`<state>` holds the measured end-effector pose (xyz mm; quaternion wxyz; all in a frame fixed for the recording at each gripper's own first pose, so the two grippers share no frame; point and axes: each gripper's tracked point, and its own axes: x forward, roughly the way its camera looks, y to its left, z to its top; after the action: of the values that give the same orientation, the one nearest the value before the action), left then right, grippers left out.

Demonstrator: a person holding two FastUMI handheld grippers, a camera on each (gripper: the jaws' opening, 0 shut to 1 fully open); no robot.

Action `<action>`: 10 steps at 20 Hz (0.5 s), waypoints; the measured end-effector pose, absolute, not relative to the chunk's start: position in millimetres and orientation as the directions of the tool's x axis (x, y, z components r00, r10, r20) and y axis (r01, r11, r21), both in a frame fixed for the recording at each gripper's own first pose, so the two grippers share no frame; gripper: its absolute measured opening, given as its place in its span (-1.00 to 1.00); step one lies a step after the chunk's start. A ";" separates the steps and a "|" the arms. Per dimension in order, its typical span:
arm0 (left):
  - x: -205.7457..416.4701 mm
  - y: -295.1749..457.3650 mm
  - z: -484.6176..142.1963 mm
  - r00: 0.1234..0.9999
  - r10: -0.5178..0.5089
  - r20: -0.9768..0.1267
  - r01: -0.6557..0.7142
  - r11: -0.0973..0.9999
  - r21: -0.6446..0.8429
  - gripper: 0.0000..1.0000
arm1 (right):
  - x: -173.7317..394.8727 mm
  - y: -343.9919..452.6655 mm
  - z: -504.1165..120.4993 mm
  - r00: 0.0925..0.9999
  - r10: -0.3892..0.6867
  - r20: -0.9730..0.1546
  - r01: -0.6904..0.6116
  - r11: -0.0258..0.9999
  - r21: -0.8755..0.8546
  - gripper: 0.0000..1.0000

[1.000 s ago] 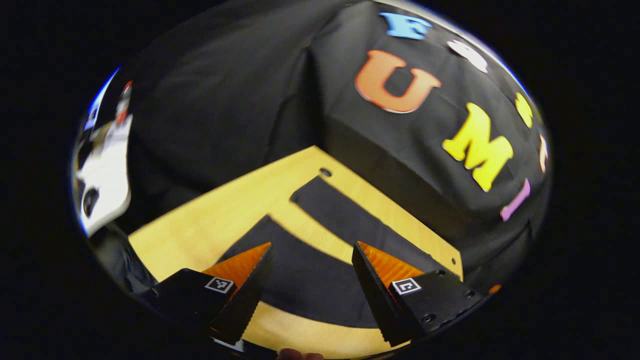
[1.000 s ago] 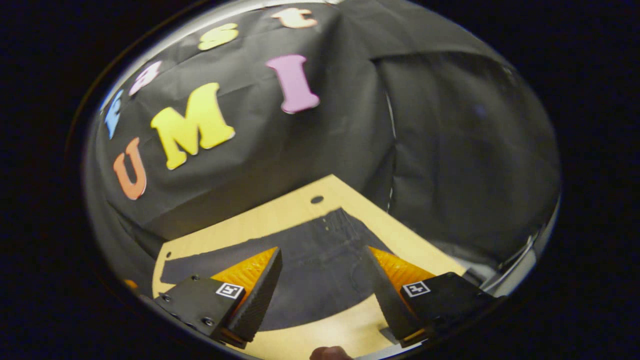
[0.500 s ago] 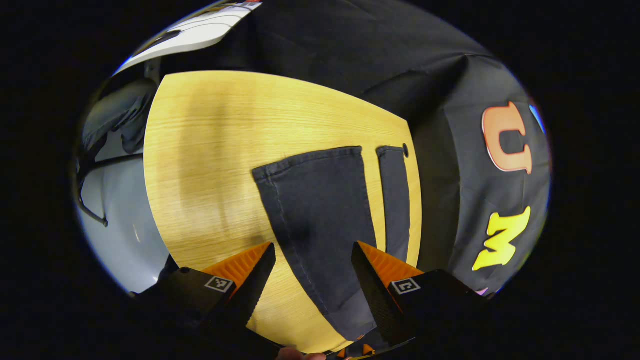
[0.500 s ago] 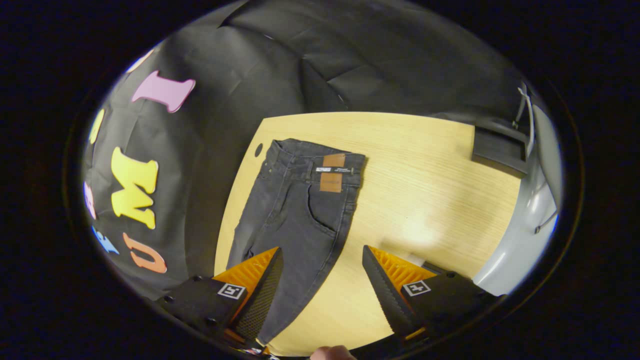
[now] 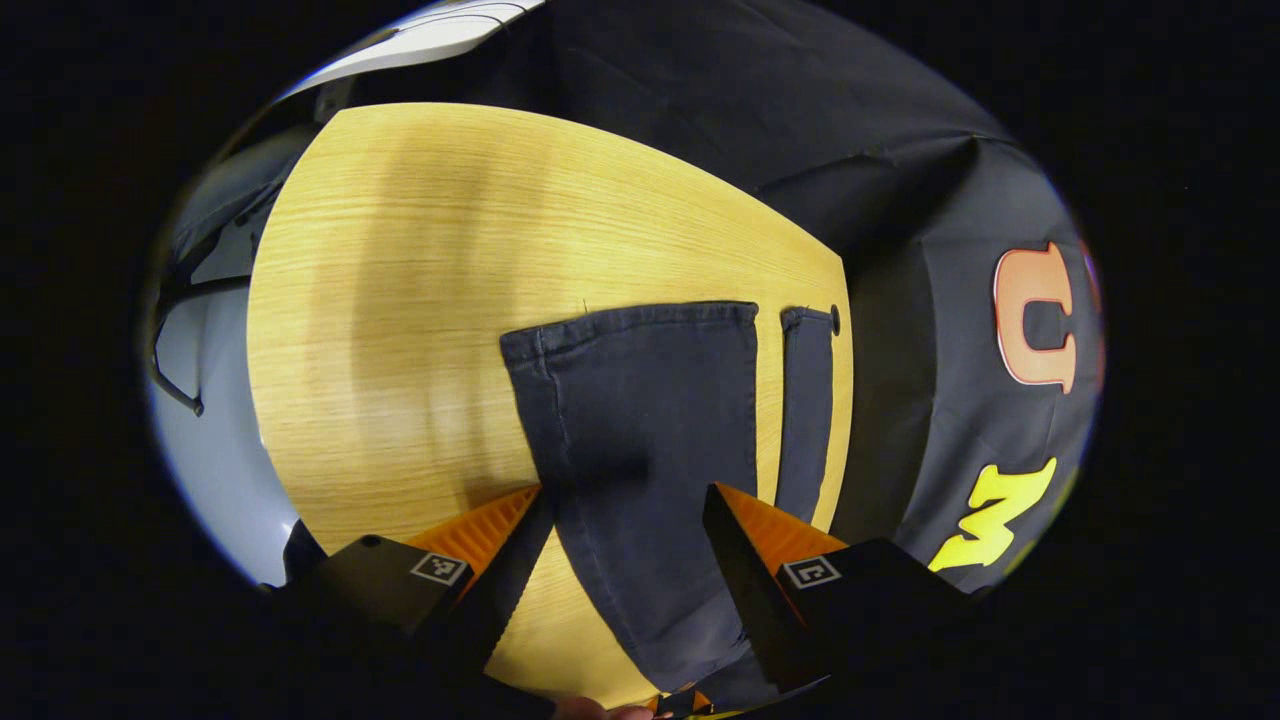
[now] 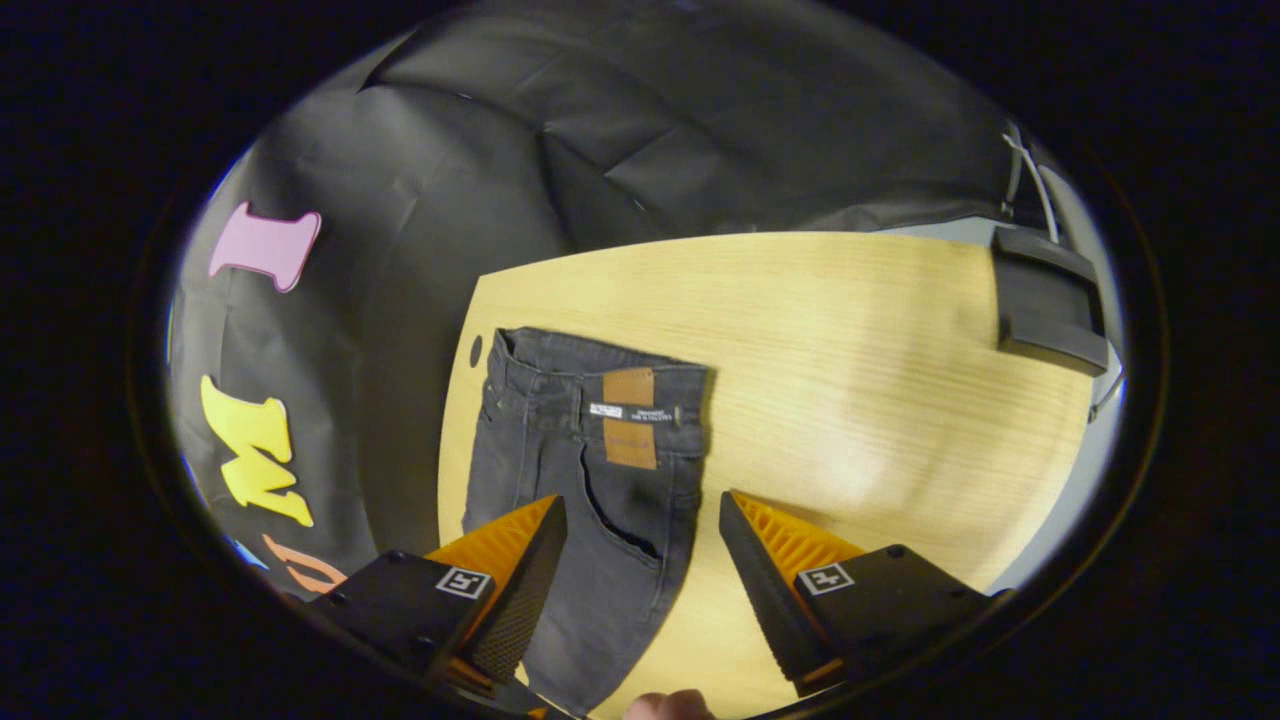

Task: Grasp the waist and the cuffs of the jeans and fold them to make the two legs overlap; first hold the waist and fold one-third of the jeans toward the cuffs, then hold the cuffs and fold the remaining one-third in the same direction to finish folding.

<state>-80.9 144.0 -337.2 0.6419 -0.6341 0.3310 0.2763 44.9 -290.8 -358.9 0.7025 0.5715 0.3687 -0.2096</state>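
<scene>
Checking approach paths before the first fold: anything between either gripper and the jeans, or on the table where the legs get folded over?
Nothing visible. The left gripper is open above the leg cuffs; the right gripper is open above the waist. The jeans lie flat on the table. A dark box sits at a far corner, apart from them.

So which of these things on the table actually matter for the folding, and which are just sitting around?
Part of the job:
- jeans, lying flat, legs apart
- waist
- cuffs
- left gripper, open
- right gripper, open

Just there:
- wooden table
- black box at the table's far corner
</scene>
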 end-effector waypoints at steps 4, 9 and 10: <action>-68.1 147.0 -336.9 0.647 -0.070 -0.759 -0.759 0.029 -0.650 0.96 | 62.1 -296.2 -361.0 0.656 0.142 -0.741 0.697 0.263 0.667 0.84; -45.7 144.6 -340.7 0.664 -0.086 -0.743 -0.741 0.060 -0.669 0.94 | 69.5 -295.1 -365.5 0.654 0.155 -0.741 0.699 0.251 0.669 0.87; -42.2 141.3 -344.1 0.655 -0.097 -0.750 -0.747 0.064 -0.661 0.87 | 68.8 -297.3 -372.1 0.632 0.149 -0.761 0.717 0.261 0.647 0.83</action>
<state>-42.2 141.3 -344.1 0.6496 -0.6367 0.3315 0.2504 68.8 -297.3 -372.1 0.6982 0.5730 0.3779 -0.2033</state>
